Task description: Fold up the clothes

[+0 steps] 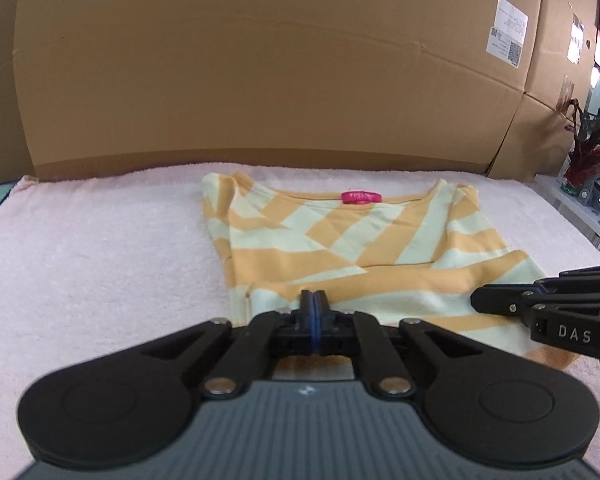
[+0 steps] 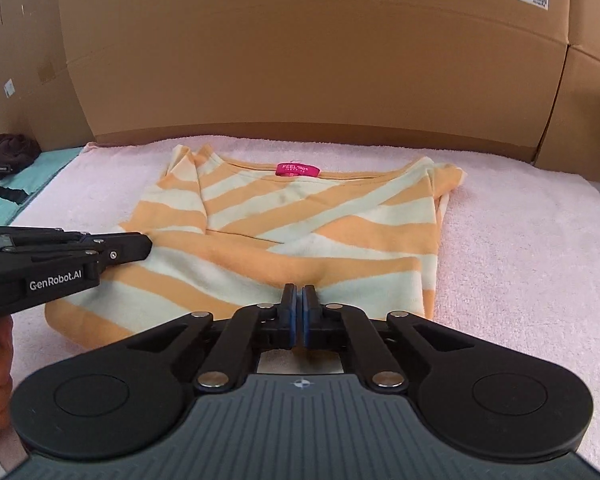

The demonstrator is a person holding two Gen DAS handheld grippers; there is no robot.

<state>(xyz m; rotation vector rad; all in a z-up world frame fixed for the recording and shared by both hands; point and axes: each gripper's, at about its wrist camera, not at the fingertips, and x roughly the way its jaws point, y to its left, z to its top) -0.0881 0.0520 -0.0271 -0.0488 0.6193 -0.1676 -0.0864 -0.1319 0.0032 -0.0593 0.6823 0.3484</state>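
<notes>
both grippers' fingers closed over the orange-and-cream striped knit top [image 1: 364, 248]
left gripper [image 1: 313, 300] and right gripper [image 2: 299, 294] pinch its near hem on a pink towel [image 1: 100, 248].

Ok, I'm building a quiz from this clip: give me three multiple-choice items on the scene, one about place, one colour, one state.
1. Where does the striped shirt lie?
A. on the pink towel
B. inside a box
C. on bare floor

2. What colour is the neck label?
A. blue
B. pink
C. black

3. How do the right gripper jaws stand?
A. wide open
B. shut
C. out of view

Key: A, towel shows all round the shirt; B, bright pink tag at the collar; C is wrong, B is right, the pads meet.
</notes>
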